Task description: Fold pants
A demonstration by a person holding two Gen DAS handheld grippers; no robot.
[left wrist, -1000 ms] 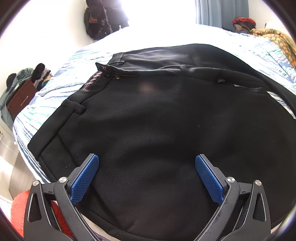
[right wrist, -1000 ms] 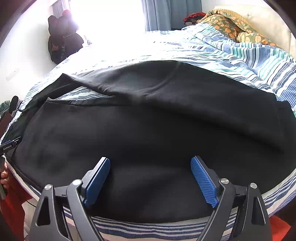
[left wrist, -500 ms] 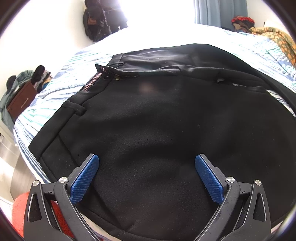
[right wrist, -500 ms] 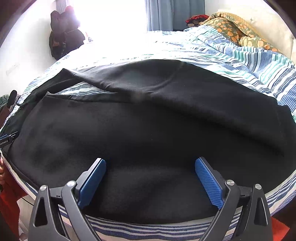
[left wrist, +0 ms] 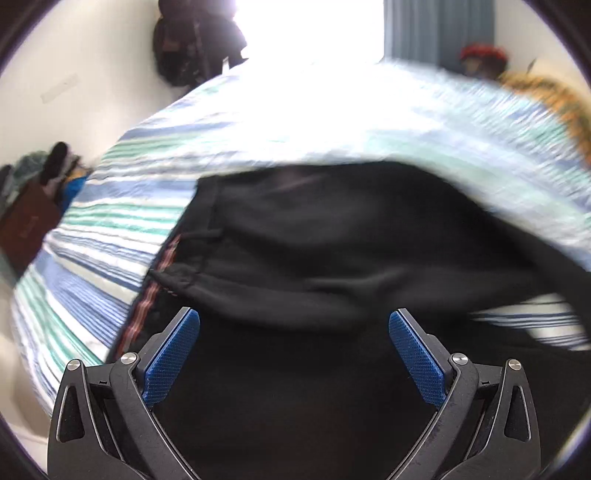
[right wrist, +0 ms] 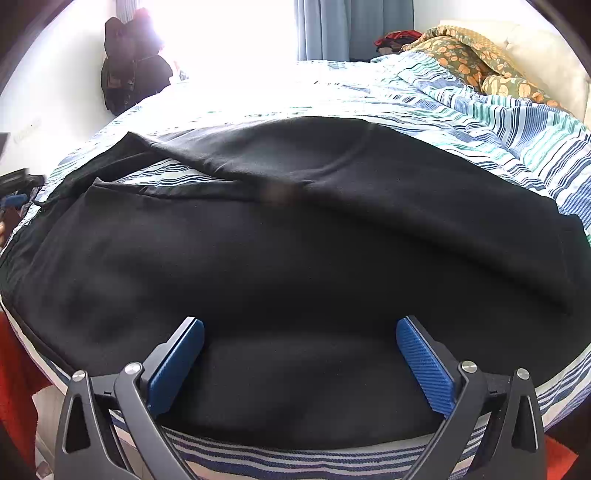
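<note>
Trousers of plain black cloth, the pants (right wrist: 295, 266) lie spread across a bed covered with a blue, green and white striped sheet (right wrist: 517, 129), one leg folded over at an angle so that a wedge of the sheet shows between the layers. In the right wrist view the right gripper (right wrist: 300, 354), a black frame with blue ribbed pads (right wrist: 424, 365), hangs above the near edge of the cloth, close to the foot of the bed. Its jaws have just been opening and now stand wide apart, with black cloth lying below the gap and neither pad pressing on it. In the left wrist view, which is blurred, the left gripper (left wrist: 294, 350) stands equally wide open above the waist end of the pants (left wrist: 314, 258), where a red-striped inner waistband (left wrist: 147, 295) runs along the left edge. Nothing is clamped between its pads (left wrist: 170, 362) either. An orange and green floral quilt (right wrist: 472, 62) is bunched at the far right corner of the bed. Dark bags (right wrist: 133, 74) hang on the white wall beside the bright window with its grey-blue curtain (right wrist: 332, 29).
</note>
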